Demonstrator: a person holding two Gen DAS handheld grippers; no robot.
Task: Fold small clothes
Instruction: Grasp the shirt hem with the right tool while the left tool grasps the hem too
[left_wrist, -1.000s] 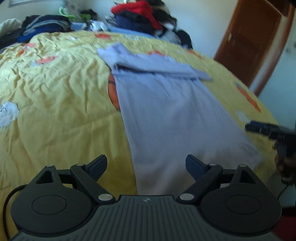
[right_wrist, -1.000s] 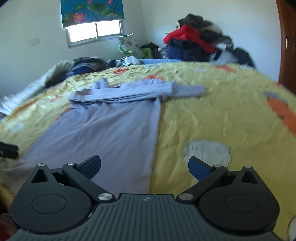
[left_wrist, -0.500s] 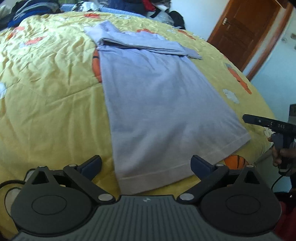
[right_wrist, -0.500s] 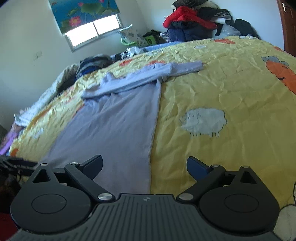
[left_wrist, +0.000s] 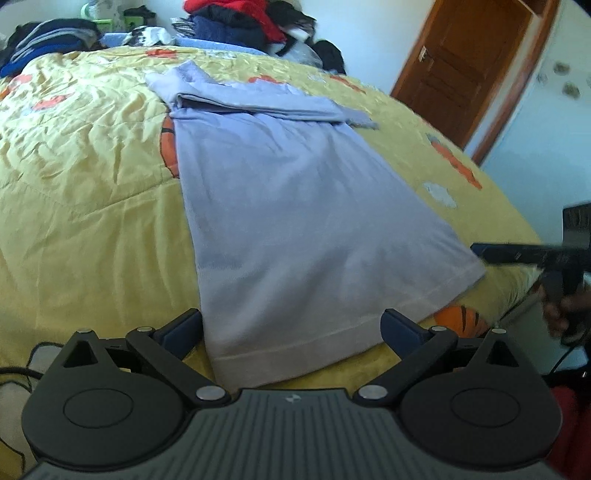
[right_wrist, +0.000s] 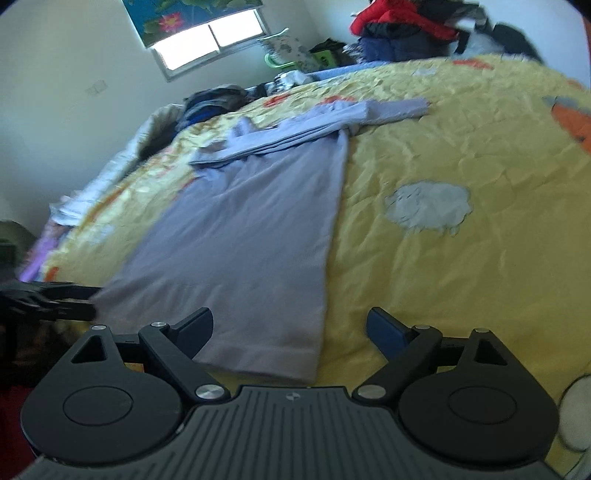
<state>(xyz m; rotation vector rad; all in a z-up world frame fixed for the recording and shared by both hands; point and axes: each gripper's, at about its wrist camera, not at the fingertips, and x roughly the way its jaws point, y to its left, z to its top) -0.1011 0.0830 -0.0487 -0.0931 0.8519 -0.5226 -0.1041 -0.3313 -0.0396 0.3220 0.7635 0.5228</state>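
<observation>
**Hem Pickup: Both Grippers Staged at the Near Corners**

We start at the fingers. The left gripper (left_wrist: 291, 326) has its jaws spread to full width with nothing pinched; the near-left corner of the lavender top (left_wrist: 295, 206) lies between them, just beyond the fingertips (left_wrist: 184, 326). The right gripper (right_wrist: 290, 325) is closing its jaws, yet the pads do not press on cloth; the near-right corner of the hem sits between them, and the left finger (right_wrist: 197, 325) overlaps the fabric edge in view.

The top (right_wrist: 258, 229) lies flat on the yellow quilt (left_wrist: 85, 177), hem close to the near bed edge. Both sleeves (left_wrist: 258, 105) are folded across the shoulder end as a stacked band, with one cuff overhanging the right side.

Orientation: the long axis of the garment runs from us toward the far clothes pile (left_wrist: 236, 22). The hem points at the grippers, the shoulders point away. The side edges are nearly straight; the body narrows toward the shoulders in both views.

Procedure for this step, in our judgement:

1. Set each gripper square to the hem, one per corner.
2. Bite past the hem seam so that both layers are caught, not the quilt beneath.
3. Close both sides to an equal depth.
4. Lift evenly and carry the hem along the long axis toward the sleeve band.

Uneven bite depth would likely skew the fold line. Catching the quilt would drag the top off its axis.
</observation>
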